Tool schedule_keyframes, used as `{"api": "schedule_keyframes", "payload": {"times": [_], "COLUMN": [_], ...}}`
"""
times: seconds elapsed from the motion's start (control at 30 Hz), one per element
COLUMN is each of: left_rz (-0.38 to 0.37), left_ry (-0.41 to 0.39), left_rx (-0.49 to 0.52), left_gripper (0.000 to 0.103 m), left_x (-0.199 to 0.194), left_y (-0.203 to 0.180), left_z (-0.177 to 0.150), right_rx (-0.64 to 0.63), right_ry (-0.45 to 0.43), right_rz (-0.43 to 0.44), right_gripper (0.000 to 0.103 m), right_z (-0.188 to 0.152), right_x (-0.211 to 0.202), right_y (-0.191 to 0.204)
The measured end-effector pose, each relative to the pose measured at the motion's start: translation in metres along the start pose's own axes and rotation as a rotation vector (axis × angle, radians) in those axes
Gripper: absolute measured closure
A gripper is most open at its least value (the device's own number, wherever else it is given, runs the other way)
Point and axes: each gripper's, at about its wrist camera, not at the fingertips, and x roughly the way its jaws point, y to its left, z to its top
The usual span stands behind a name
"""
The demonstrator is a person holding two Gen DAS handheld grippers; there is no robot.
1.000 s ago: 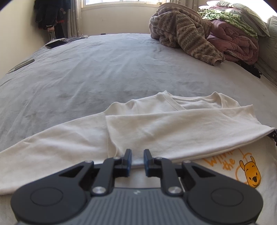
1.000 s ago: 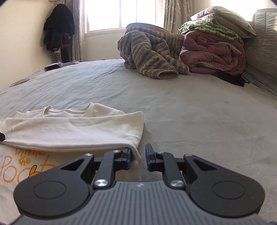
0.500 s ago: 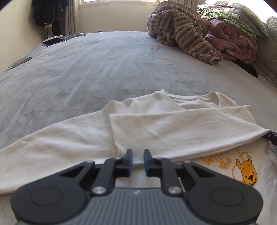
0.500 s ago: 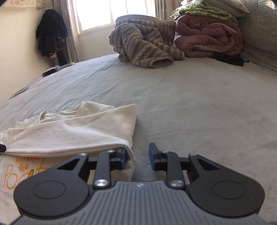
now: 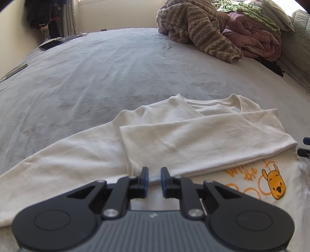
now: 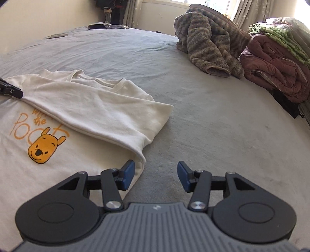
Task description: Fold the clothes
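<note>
Right claw (image 6: 156, 175) opening, lifted beside shirt (image 6: 100, 108).

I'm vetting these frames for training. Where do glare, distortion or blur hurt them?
Left wrist: fisheye bows the bed; glare whitens the top right corner above the quilts; gripper body soft. Right wrist: window blown out; shirt print sharp.
</note>
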Motion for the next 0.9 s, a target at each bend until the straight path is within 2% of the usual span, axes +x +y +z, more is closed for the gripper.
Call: {"api": "schedule_keyframes", "payload": {"times": [0.1,0.13,0.17,0.2,0.23,0.27,0.37,0.53,0.67,0.77,0.9], "left_rz": [0.002,0.006,0.011,0.014,0.017,0.015,-0.001,-0.029,-0.034,-0.022,0.011], "left_ry": [0.002,0.001,0.000,-0.002,-0.003,-0.003,0.003,-0.005,-0.036,-0.050,-0.056], "left_rx": [0.002,0.007,0.013,0.019,0.024,0.027,0.018,-0.025,-0.062,-0.076,-0.095], "left_gripper": [0.088,0.088,0.088,0.088,0.088,0.088,0.088,0.088,0.087,0.086,0.084], "left_x": [0.001,0.001,0.001,0.001,0.001,0.000,0.000,-0.003,-0.007,-0.007,-0.005], "left_y": [-0.002,-0.003,-0.005,-0.005,-0.006,-0.006,-0.002,0.006,0.011,0.013,0.018], "left_z": [0.000,0.000,-0.001,-0.001,-0.001,-0.001,-0.001,0.003,0.006,0.007,0.006], "right_rx": [0.146,0.152,0.158,0.164,0.170,0.174,0.188,0.011,0.007,0.125,0.352], "right_ry": [-0.124,-0.123,-0.122,-0.120,-0.119,-0.105,-0.015,-0.017,0.001,-0.014,-0.090], "right_rz": [0.065,0.061,0.057,0.053,0.049,0.043,0.028,-0.043,-0.032,-0.004,0.000], "right_gripper": [0.051,0.059,0.081,0.091,0.099,0.101,0.102,0.101,0.095,0.094,0.094], "right_z": [0.010,0.012,0.013,0.015,0.016,0.016,0.000,-0.002,0.000,0.005,0.009], "right_x": [-0.015,-0.008,-0.001,0.006,0.013,0.021,0.039,0.036,0.031,0.025,0.022], "right_y": [-0.011,-0.008,-0.005,-0.002,0.001,0.004,0.005,0.024,0.022,0.007,-0.020]}}
